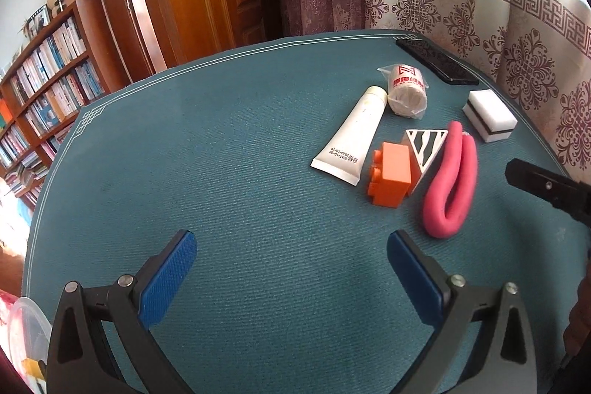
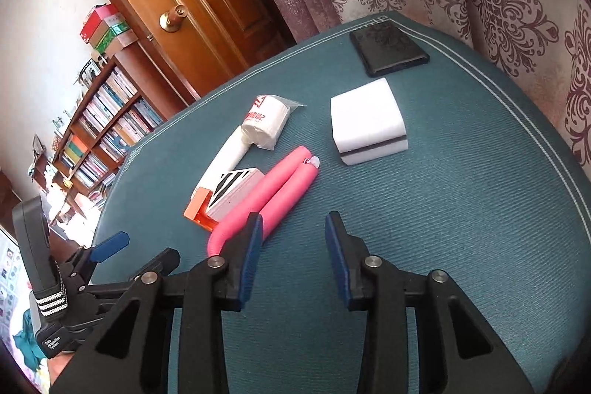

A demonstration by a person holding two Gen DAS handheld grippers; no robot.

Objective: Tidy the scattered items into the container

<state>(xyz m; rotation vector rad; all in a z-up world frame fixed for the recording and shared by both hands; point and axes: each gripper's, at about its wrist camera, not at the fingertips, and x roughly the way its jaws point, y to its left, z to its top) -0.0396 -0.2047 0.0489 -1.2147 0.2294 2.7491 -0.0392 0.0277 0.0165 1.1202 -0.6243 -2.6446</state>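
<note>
Toward the right half of the teal table (image 1: 221,172) lie the scattered items: a white tube (image 1: 351,132), a wrapped bandage roll (image 1: 404,91), an orange block (image 1: 391,172), a striped triangular piece (image 1: 424,144), a folded pink foam rod (image 1: 452,180) and a white sponge (image 1: 489,117) nearer the right edge. Both claws are released and empty; the left gripper (image 1: 291,268) hangs over bare cloth, the right gripper (image 2: 293,246) just beside the rod's bend. A clear container (image 1: 26,331) peeks past the near left edge. The rod looks light and squashy; pinching both strands at the bend seems safest
</note>
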